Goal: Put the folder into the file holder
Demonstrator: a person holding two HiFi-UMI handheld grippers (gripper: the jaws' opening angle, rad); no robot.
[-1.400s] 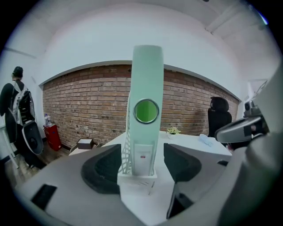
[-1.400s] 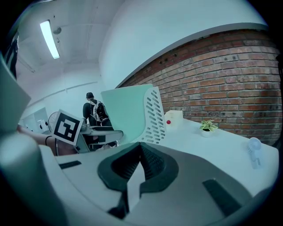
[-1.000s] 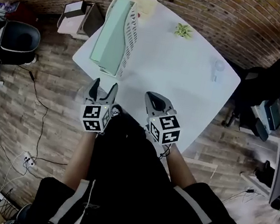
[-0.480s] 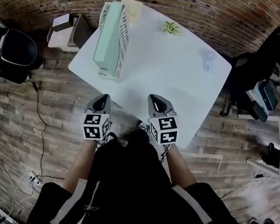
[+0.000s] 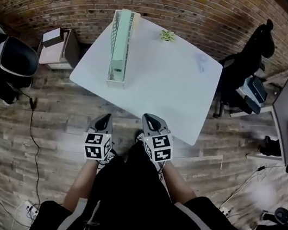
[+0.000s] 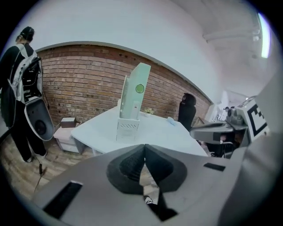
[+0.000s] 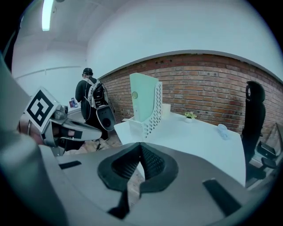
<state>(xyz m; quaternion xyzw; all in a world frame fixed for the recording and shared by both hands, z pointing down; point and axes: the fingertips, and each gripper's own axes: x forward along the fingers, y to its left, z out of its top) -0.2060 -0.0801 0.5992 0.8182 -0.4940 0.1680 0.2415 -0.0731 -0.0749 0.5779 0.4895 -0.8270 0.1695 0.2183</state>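
A mint-green folder (image 5: pixel 121 39) stands upright in the white perforated file holder (image 5: pixel 115 81) at the left side of the white table (image 5: pixel 165 88). Both grippers hang over the wooden floor, short of the table's near edge and well apart from the holder. My left gripper (image 5: pixel 105 116) is shut; its jaws have just closed with nothing between them. My right gripper (image 5: pixel 149 117) is shut and empty too. In the left gripper view the folder (image 6: pixel 137 95) and holder (image 6: pixel 128 129) show beyond the closed gripper (image 6: pixel 144 145). The right gripper view shows the folder (image 7: pixel 142 99) past its closed gripper (image 7: pixel 140 143).
A small potted plant (image 5: pixel 167 35) and a pale small object (image 5: pixel 201 61) sit on the table's far side. Black office chairs stand at the right (image 5: pixel 248 58) and left (image 5: pixel 16 56). A low cabinet (image 5: pixel 56 47) is beside the table. A person with a backpack (image 6: pixel 20 84) stands at left.
The left jaws went from spread open to shut. Both grippers drew back from the table's edge, and the table with the holder now lies farther off.
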